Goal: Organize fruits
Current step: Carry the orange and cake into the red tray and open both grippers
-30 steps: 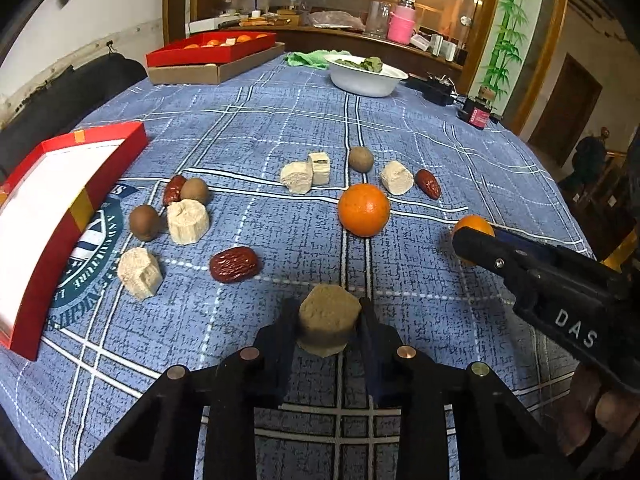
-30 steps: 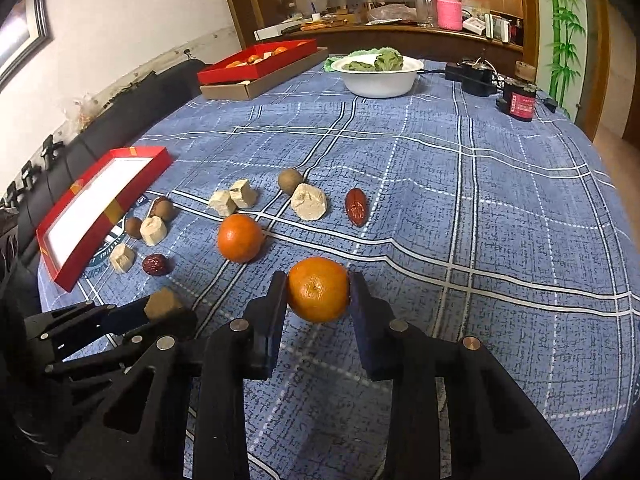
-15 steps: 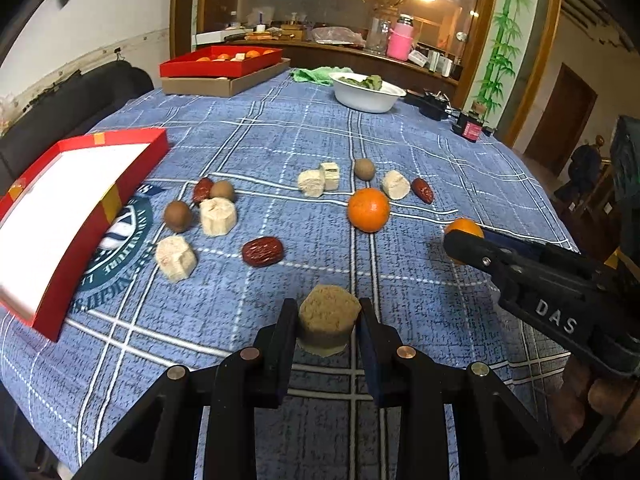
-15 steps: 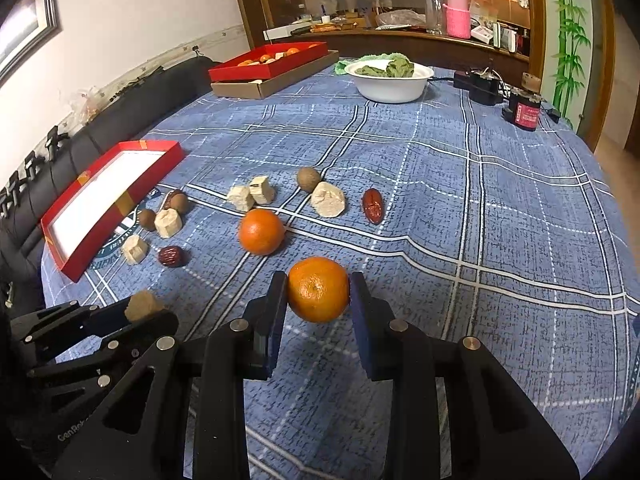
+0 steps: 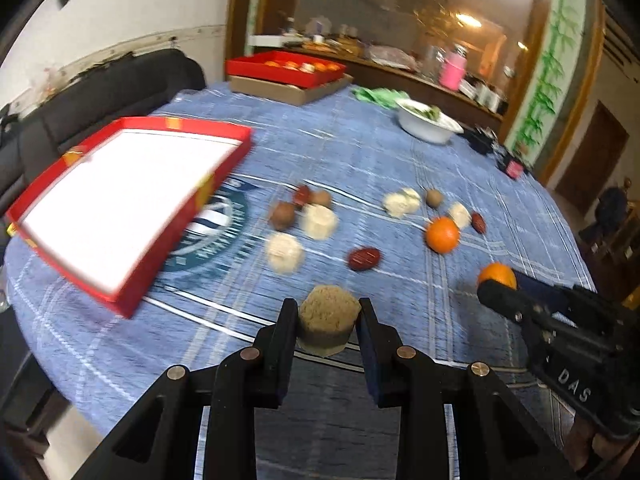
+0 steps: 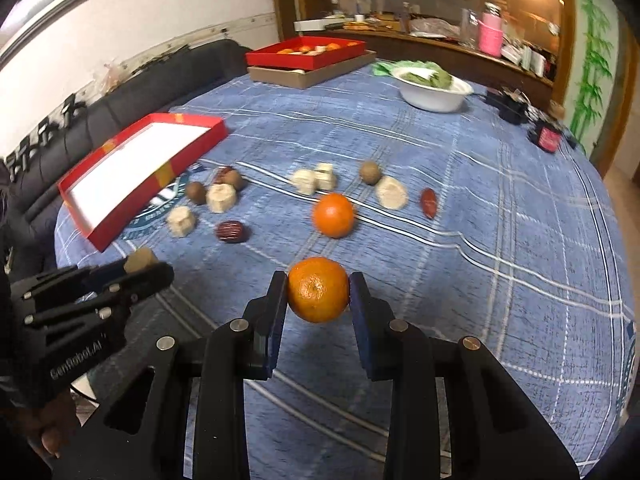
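My left gripper [image 5: 328, 322] is shut on a tan hexagonal chunk [image 5: 327, 319] and holds it above the blue checked tablecloth [image 5: 360, 152]. My right gripper [image 6: 318, 290] is shut on an orange [image 6: 318, 289], also lifted off the cloth. Each gripper shows in the other's view: the right gripper [image 5: 490, 286] at the right, the left gripper [image 6: 140, 264] at the lower left. On the cloth lie a second orange [image 6: 333, 215], several pale chunks [image 6: 221, 197], red dates [image 6: 231, 231] and brown round fruits [image 6: 370, 172]. An empty red box [image 5: 120, 196] lies to the left.
A second red box [image 6: 308, 52] with fruit sits on a cardboard tray at the far side. A white bowl [image 6: 434, 92] of greens stands at the back right, with small dark devices [image 6: 508, 106] beside it. A dark sofa [image 6: 120, 88] borders the table's left.
Both grippers have risen and drawn back with their loads; the table items look smaller and farther. The left view has swung left, so the empty red box shows larger.
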`<state>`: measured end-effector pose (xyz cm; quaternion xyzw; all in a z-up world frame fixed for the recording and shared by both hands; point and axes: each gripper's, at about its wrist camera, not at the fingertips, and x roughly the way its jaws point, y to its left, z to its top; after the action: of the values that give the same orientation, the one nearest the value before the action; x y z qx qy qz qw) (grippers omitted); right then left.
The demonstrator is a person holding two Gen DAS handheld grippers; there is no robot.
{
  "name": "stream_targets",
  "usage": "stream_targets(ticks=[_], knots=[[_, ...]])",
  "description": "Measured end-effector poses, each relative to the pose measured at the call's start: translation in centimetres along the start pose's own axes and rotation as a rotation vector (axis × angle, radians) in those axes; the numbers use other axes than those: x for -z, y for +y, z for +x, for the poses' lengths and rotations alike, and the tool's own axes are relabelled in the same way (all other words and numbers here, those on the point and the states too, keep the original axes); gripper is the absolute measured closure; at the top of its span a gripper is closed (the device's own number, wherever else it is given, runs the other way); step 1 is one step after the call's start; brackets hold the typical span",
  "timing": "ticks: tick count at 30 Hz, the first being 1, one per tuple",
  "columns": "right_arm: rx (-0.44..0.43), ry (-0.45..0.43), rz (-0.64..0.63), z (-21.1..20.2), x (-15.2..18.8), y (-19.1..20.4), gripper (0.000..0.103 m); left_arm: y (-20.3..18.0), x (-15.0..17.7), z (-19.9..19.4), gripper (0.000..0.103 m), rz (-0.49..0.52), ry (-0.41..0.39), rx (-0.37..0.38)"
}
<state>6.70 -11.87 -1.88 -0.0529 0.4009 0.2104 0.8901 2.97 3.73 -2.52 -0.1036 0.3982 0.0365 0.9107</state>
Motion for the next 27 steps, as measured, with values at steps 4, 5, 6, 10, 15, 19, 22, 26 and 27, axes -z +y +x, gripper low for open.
stream_targets(ticks=[4, 5, 6, 10, 15, 19, 22, 26, 27], knots=[[-0.012, -0.005, -0.053, 0.1, -0.9, 2.5, 0.073, 3.1, -0.9, -0.9, 0.075, -0.054, -0.033, -0.042], [-0.018, -0.009, -0.069, 0.2, -1.3, 3.2, 0.073, 3.5, -1.1, -1.0, 0.075, -0.061, -0.037, -0.05], [-0.024, -0.012, -0.085, 0.3, -1.7, 3.8, 0.073, 4.2, -1.3, -1.1, 0.075, -0.071, -0.043, -0.064], [-0.058, -0.026, -0.137, 0.9, -3.5, 6.4, 0.073, 7.6, -2.5, -1.7, 0.075, -0.126, -0.073, -0.129], [-0.137, -0.06, -0.181, 1.9, -6.4, 10.0, 0.073, 12.0, -4.2, -2.1, 0.075, -0.198, -0.103, -0.218], [-0.212, -0.085, -0.208, 3.1, -8.8, 13.2, 0.073, 14.6, -5.1, -2.2, 0.075, -0.233, -0.117, -0.268], [-0.257, -0.091, -0.219, 4.6, -10.2, 15.6, 0.073, 16.1, -5.7, -1.8, 0.075, -0.251, -0.118, -0.3], [-0.295, -0.082, -0.217, 7.0, -11.7, 17.8, 0.073, 17.4, -6.4, -0.7, 0.075, -0.265, -0.106, -0.327], [-0.304, -0.075, -0.217, 7.7, -12.0, 18.3, 0.072, 17.7, -6.6, -0.4, 0.075, -0.27, -0.104, -0.331]])
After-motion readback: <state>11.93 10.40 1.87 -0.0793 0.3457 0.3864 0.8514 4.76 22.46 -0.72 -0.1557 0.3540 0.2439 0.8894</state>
